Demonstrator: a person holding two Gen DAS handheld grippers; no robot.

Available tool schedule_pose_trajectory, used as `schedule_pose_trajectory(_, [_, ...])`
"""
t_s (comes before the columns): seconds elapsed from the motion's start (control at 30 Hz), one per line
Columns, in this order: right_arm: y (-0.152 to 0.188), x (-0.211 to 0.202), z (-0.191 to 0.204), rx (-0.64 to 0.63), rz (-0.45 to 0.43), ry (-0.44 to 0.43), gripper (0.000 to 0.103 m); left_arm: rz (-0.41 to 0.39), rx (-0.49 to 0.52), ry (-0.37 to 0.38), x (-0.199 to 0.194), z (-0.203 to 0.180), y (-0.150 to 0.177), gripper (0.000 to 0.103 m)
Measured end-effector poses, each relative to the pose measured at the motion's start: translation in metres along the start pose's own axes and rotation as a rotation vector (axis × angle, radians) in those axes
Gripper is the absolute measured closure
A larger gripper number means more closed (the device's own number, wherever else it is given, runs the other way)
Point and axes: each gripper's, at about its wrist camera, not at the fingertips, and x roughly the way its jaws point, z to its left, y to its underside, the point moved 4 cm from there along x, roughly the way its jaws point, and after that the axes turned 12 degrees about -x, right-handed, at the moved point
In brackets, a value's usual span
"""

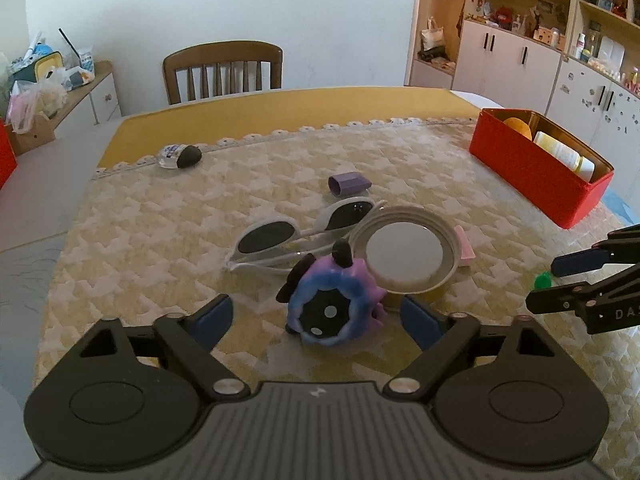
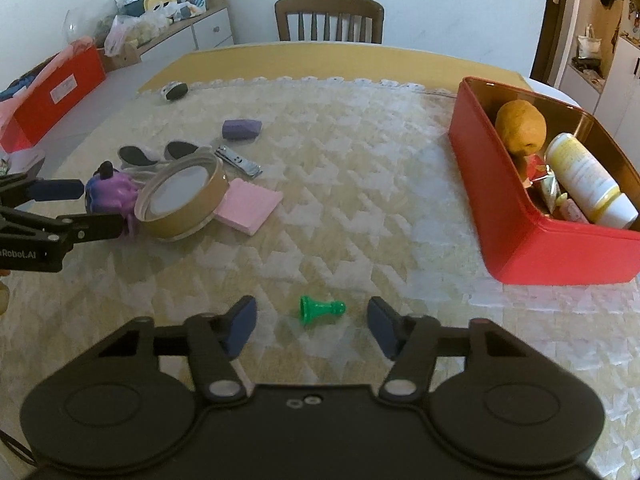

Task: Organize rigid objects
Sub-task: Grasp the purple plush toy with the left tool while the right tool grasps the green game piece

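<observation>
Purple-and-blue toy figure (image 1: 334,306) sits on the quilted tablecloth (image 1: 160,232) between the wide-open, empty left gripper (image 1: 316,316). Beside it lie one pair of white sunglasses (image 1: 300,228) and one round tin (image 1: 404,256). One green pawn (image 2: 320,309) lies between the open, empty right gripper (image 2: 312,326). Farthest right, one red box (image 2: 532,216).

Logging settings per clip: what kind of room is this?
Likely a home dining room: a cloth-covered table with a wooden chair, and wall cabinets cluttered with household items.
</observation>
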Motion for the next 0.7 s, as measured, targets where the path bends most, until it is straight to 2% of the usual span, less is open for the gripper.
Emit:
schedule_pose_trajectory(0.2, [-0.001, 0.0, 0.001, -0.023, 0.003, 0.017, 0.057, 0.013, 0.009, 0.012, 0.003, -0.003, -0.001, 0.04])
schedule_pose_trajectory(0.27, [-0.001, 0.0, 0.002, -0.031, 0.005, 0.026, 0.06, 0.017, 0.011, 0.014, 0.004, -0.004, -0.001, 0.043])
schedule_pose_trajectory(0.4, [-0.001, 0.0, 0.002, -0.044, 0.007, 0.041, 0.066, 0.015, 0.023, 0.004, 0.003, -0.007, -0.001, 0.044])
schedule_pose_trajectory(0.53, [0.0, -0.002, 0.003, -0.064, 0.006, 0.052, 0.08, 0.018, 0.033, -0.006, 0.003, -0.008, -0.001, 0.045])
schedule_pose_trajectory(0.7, [0.002, -0.006, 0.002, -0.073, -0.001, 0.064, 0.08, 0.025, 0.026, -0.027, 0.002, -0.01, -0.001, 0.045])
